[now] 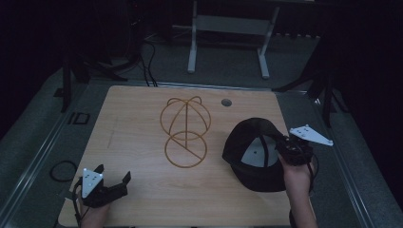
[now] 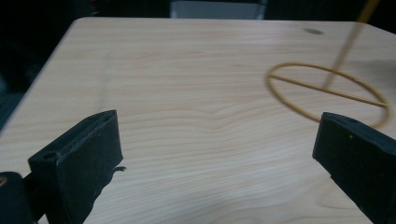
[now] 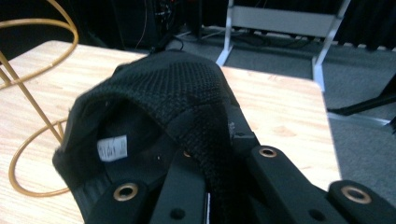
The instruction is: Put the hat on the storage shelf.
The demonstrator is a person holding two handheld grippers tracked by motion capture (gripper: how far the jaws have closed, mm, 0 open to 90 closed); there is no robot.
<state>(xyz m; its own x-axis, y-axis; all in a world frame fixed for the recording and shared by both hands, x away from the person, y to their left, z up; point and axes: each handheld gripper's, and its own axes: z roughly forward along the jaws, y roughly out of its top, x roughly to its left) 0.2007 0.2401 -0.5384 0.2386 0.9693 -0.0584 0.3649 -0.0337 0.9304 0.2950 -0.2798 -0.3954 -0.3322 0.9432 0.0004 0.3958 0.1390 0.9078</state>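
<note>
Holding one black mesh-backed baseball cap by its rear rim in my right gripper, jaws clamped, at the table's right side. Left gripper: agape, empty. Next, I judge: carry it onto the gold wire hat stand.

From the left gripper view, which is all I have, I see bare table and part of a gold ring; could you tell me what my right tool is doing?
Observer: The right tool is shut on the black cap, pinching its rim.
Operator: Thank you. Is the gold ring part of something bigger?
Observer: Yes, it is the base of a gold wire stand with a rounded wire top, upright at the table's middle.
Operator: Is the cap touching that stand?
Observer: No; in the high view the cap sits to the stand's right, with a gap between them.
</note>
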